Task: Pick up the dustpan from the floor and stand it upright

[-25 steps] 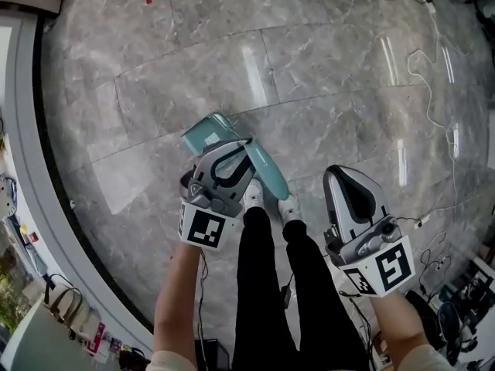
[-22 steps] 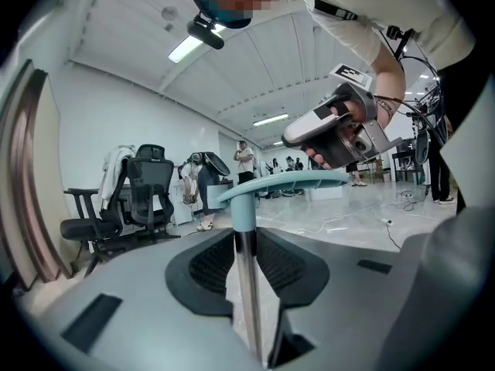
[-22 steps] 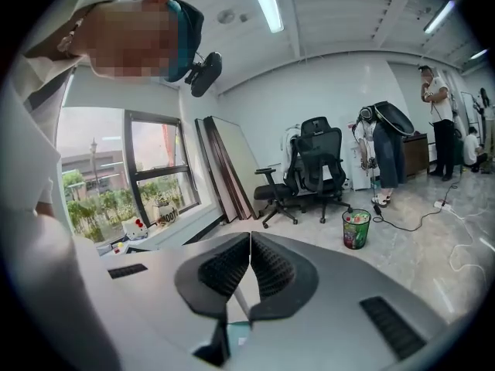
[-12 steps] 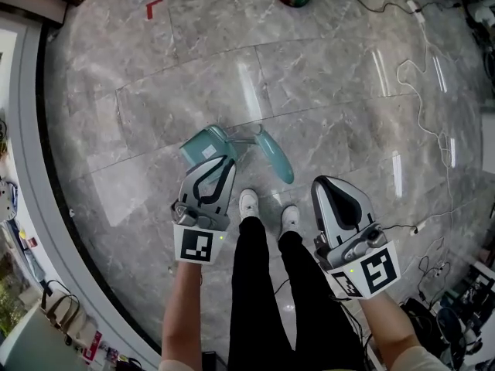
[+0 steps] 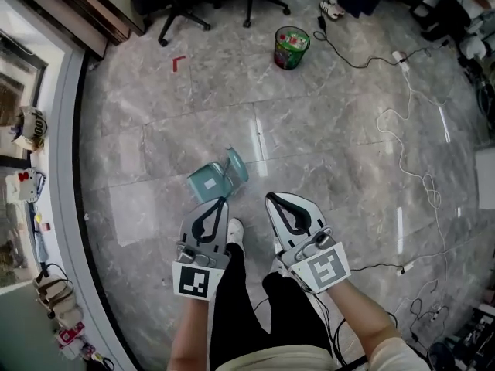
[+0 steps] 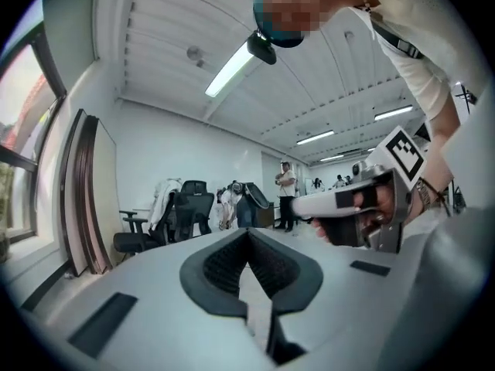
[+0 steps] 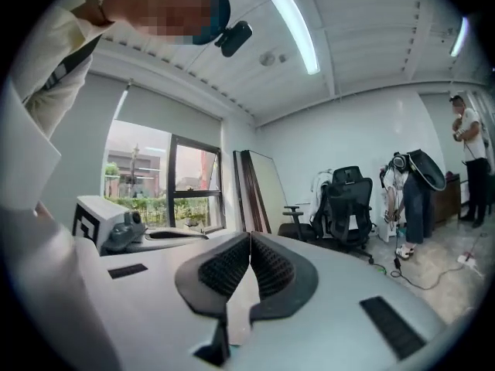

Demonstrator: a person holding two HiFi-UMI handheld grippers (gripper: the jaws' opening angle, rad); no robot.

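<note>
left gripper (image 5: 222,202) and right gripper (image 5: 270,197) both closed, empty — teal dustpan (image 5: 216,178) stands unsupported near the shoe (image 5: 233,228); a foot nudge could topple it.

The location is an open-plan office or lab workspace. Indicators:

- A polished grey stone-tile floor (image 5: 332,137) with a green waste bin (image 5: 291,47) standing on it.
- Black swivel office chairs (image 5: 174,6) left of the bin.
- A white power strip (image 5: 400,59) right of the bin, with loose white cable (image 5: 424,178) trailing across the tiles.
- A red tape corner mark (image 5: 179,64) left of the bin.
- Ceiling strip lights (image 7: 294,31), a large window (image 7: 166,188), and flat panels (image 7: 251,192) leaning against the wall.
- People (image 6: 287,195) standing in the background.
</note>
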